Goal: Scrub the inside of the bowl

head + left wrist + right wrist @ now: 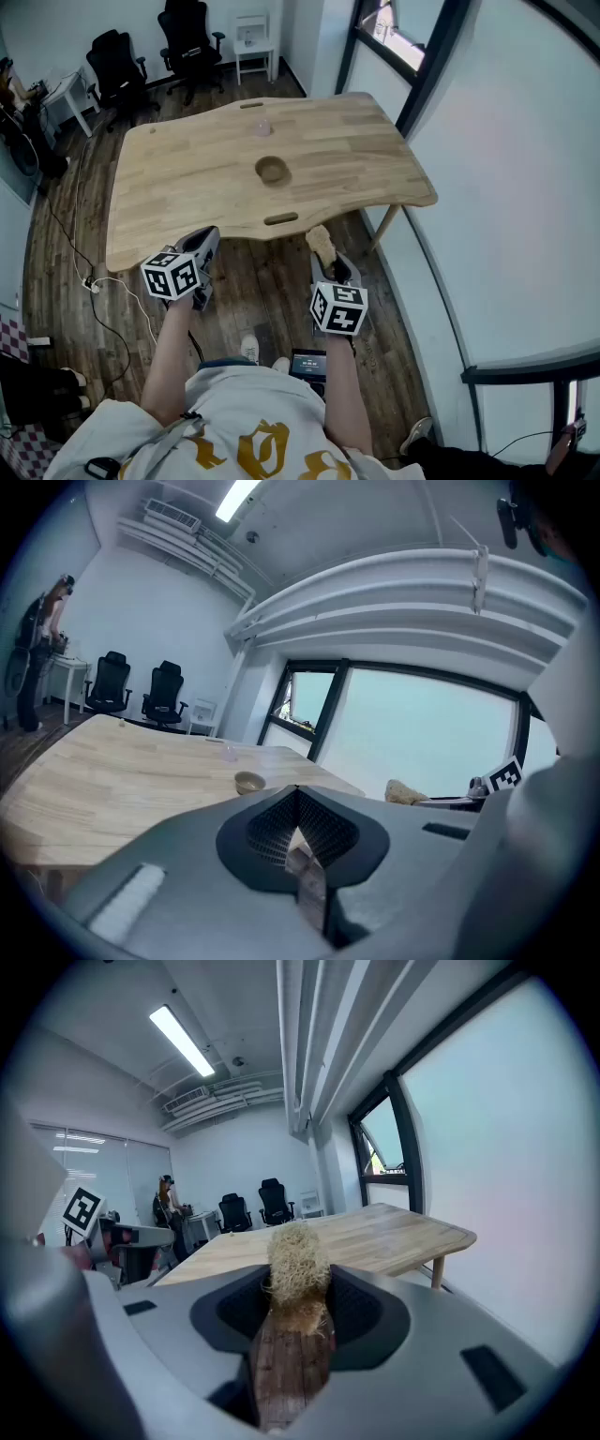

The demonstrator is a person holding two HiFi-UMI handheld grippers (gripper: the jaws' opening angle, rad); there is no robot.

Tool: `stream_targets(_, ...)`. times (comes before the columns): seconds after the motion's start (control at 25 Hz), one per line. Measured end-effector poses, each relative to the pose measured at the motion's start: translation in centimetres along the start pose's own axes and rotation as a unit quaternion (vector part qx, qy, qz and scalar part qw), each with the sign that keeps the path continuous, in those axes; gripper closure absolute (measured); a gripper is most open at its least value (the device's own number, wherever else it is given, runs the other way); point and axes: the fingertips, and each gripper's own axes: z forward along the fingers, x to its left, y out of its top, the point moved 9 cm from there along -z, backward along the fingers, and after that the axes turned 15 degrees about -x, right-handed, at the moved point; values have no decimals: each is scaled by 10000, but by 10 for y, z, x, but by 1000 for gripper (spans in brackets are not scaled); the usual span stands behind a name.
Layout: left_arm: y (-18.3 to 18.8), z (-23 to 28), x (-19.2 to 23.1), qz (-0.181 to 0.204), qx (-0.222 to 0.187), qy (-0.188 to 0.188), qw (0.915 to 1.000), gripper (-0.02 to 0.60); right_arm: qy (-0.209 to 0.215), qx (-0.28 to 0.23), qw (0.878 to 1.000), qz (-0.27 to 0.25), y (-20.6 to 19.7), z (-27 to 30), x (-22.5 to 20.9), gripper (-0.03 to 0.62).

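Scrubber (pixel 298 1258) clamped in right tongs (pixel 300 1290), left tongs (pixel 298 806) closed empty, bowl (pixel 272 170) on wooden table (pixel 178 183).

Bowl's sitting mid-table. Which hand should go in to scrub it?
Right. The right gripper holds the scrubber; the left gripper is shut and empty, though it could steady the bowl.

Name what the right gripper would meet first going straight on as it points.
Probably the near edge of the table, struck by the scrubber in the right gripper; depth is unclear.
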Motion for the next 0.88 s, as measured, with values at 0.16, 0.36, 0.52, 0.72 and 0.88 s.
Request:
stream_targets(0.16, -5, -5, -1, 47, 27, 17, 10000, 581, 72, 20, 9999, -95, -4, -2, 4, 422)
stream_targets(0.36, -6, -6, -12, 118, 42, -58, 9999, 581, 62, -40, 9994, -344, 0, -8, 3, 422)
stream_targets(0.52, -5, -6, -19, 232, -25, -62, 9997, 581, 111, -178, 9980, -590, 6, -12, 2, 422)
stream_targets(0.72, -4, 3, -12, 173, -236, -124, 9995, 581, 211, -229, 9986, -418, 3, 4, 0, 422)
stream_targets(0.88, -11, 28, 3, -326, -314, -264, 9986, 581, 401, -137, 9990, -156, -2, 33, -11, 422)
